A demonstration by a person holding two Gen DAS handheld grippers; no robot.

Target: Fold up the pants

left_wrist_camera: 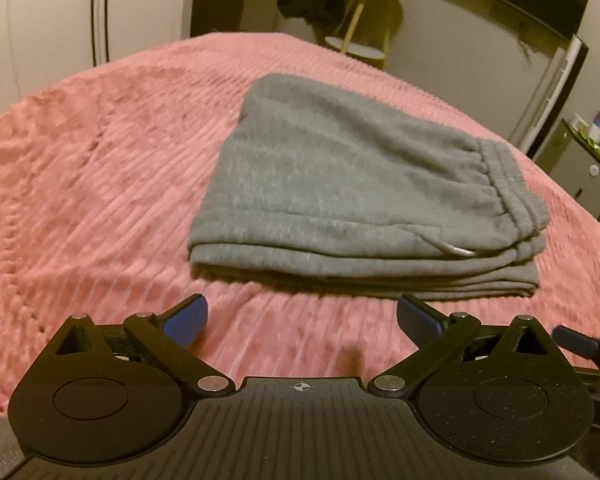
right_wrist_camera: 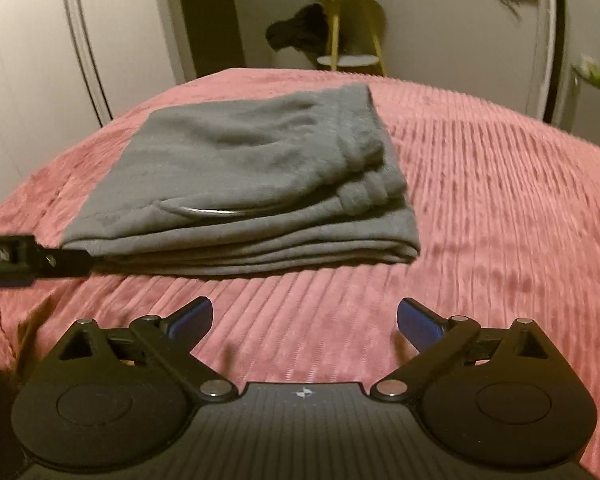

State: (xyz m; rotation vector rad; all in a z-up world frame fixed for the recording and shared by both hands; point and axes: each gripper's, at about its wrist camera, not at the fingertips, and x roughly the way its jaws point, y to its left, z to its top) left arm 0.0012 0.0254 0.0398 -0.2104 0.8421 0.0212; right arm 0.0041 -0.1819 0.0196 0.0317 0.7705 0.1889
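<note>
Left wrist view
- pants point(left_wrist_camera: 340, 184): grey sweatpants, already folded into a thick stack, lying on the pink ribbed bedspread point(left_wrist_camera: 100, 168), a bit right of centre. Elastic waistband sits at the right end and the layered edges face the camera.
- left gripper point(left_wrist_camera: 302, 316): jaws spread wide with nothing between them, only blanket. The blue pads point(left_wrist_camera: 186, 316) sit just short of the pants' near edge and aren't touching it.
- right edge: one blue-tipped finger of the right gripper point(left_wrist_camera: 576, 340) pokes in.
- background: a small yellow side table point(left_wrist_camera: 364, 12) with something dark draped on it.

Right wrist view
- pants point(right_wrist_camera: 240, 184): same stack, now left of centre, with a shiny curved bit showing at the pocket opening.
- right gripper point(right_wrist_camera: 304, 320): wide open too, empty, hovering over bare bedspread point(right_wrist_camera: 500, 200) near the stack's front edge.
- left edge: a black part of the left gripper point(right_wrist_camera: 28, 260) reaches in beside the stack's near left corner; can't tell if it's touching.
</note>
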